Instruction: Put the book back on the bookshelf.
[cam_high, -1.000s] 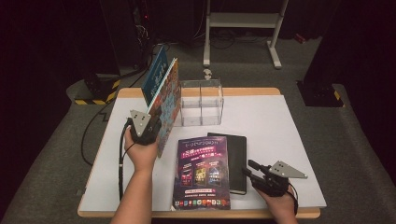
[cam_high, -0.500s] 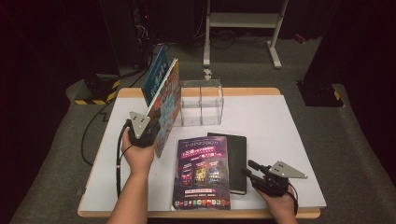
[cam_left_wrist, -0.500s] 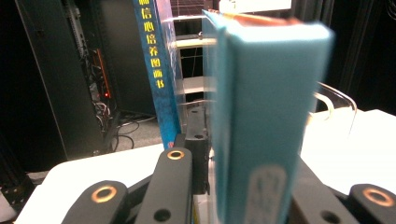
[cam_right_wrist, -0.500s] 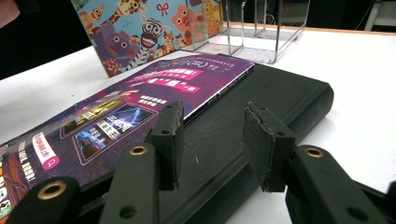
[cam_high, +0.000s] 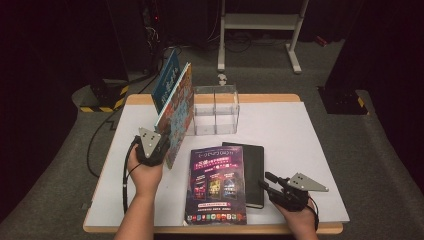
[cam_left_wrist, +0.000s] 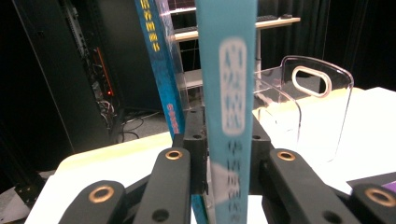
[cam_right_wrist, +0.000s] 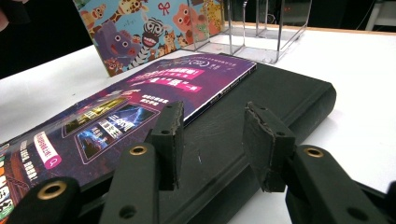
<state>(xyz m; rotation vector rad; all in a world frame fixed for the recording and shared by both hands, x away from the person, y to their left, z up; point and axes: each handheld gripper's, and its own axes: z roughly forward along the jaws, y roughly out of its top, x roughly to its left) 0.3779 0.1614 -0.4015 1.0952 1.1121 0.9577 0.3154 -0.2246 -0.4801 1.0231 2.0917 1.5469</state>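
High view: my left gripper (cam_high: 159, 146) clamps the spine of an upright picture book (cam_high: 176, 119) at the table's (cam_high: 310, 145) left, beside the clear plastic rack (cam_high: 215, 109). My right gripper (cam_high: 270, 184) hovers with jaws apart, gripping nothing, over the black notebook (cam_high: 254, 172).

Both black grippers, left gripper (cam_high: 159, 148) and right gripper (cam_high: 269, 181), are wearing grey three-cornered plates on top; brass-ringed screw holes are dotting their jaw arms; black cables are trailing behind; forearms are showing bare.
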